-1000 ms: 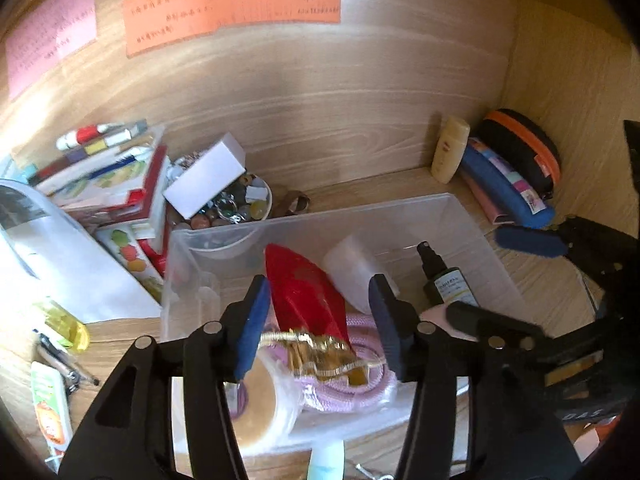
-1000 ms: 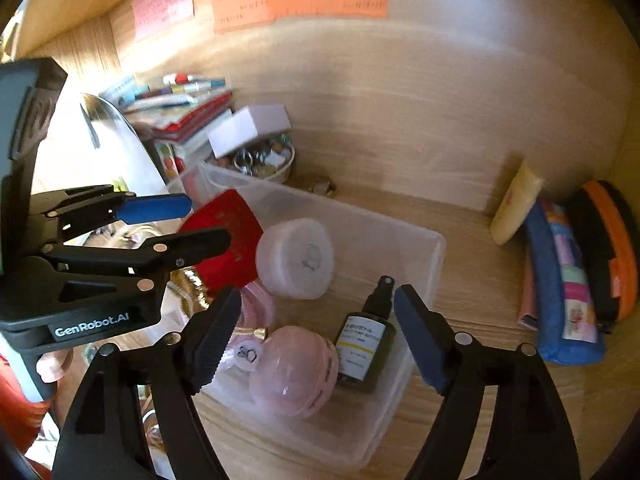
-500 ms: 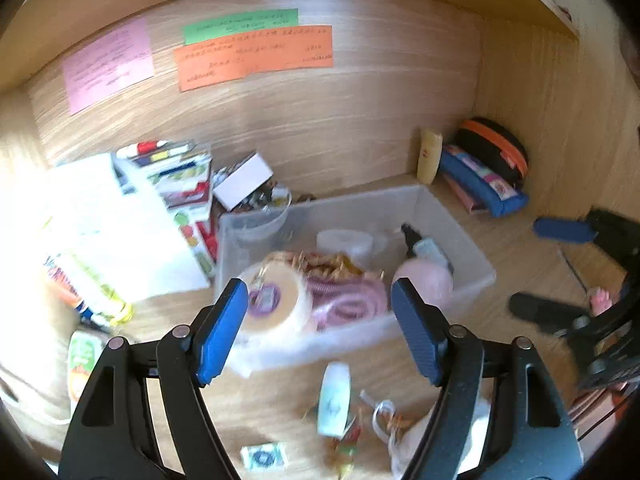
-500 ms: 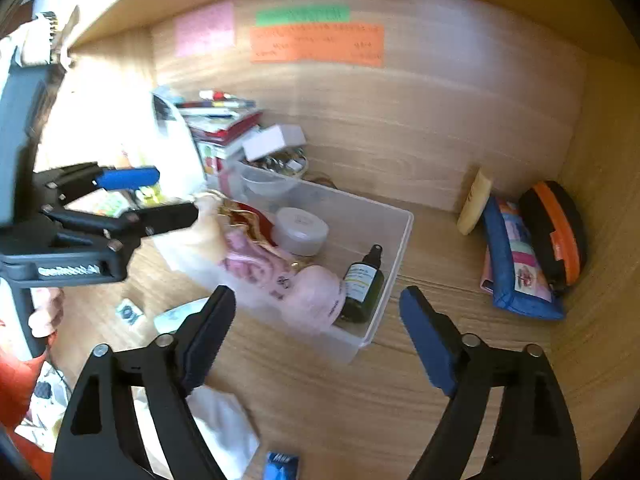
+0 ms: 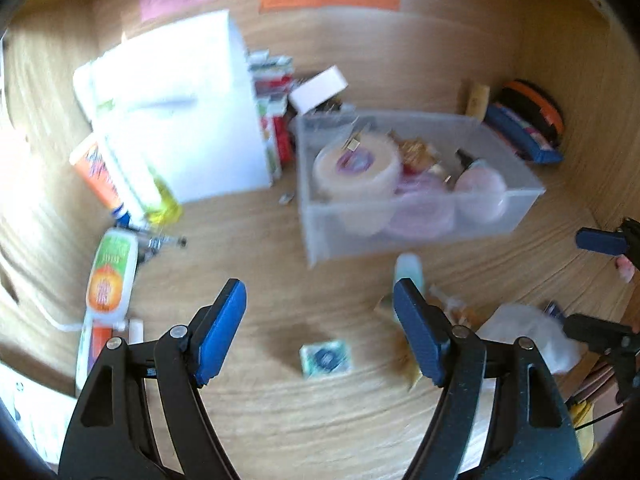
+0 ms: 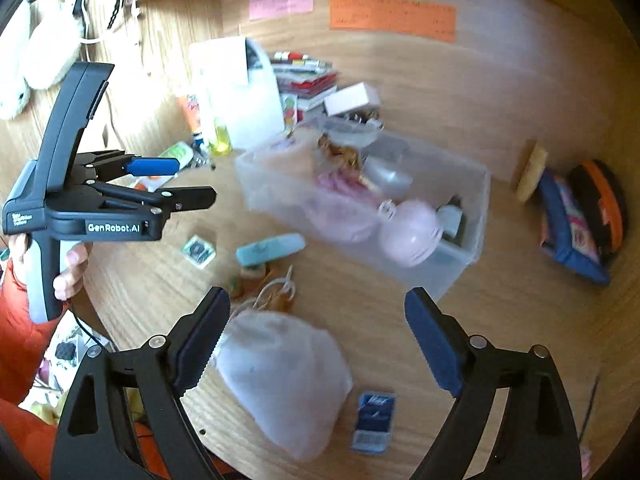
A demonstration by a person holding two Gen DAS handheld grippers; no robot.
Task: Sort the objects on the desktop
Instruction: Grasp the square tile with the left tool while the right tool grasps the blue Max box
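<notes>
A clear plastic bin (image 5: pixel 420 216) (image 6: pixel 460 256) on the wooden desk holds a cream round box, pink round items, a gold-trimmed thing and a small bottle. My left gripper (image 5: pixel 320 320) is open and empty, held above a small green-and-white square packet (image 5: pixel 326 359) (image 6: pixel 197 251). It also shows in the right wrist view (image 6: pixel 176 182). My right gripper (image 6: pixel 316 340) is open and empty above a white drawstring pouch (image 6: pixel 284 376) (image 5: pixel 528 336). A teal tube (image 6: pixel 270 249) (image 5: pixel 408 270) lies in front of the bin.
A white box (image 5: pixel 184 120), stacked books (image 6: pixel 304 76), tubes (image 5: pixel 110 276) and a bowl of trinkets stand at the back left. Pencil cases (image 6: pixel 580 220) and a cream bottle (image 6: pixel 530 172) lie at the right. A blue packet (image 6: pixel 374 420) lies near the desk's front edge.
Both grippers have pulled back and up from the bin. The left one, which was over the bin's contents, now hangs open over the desk in front of it.
</notes>
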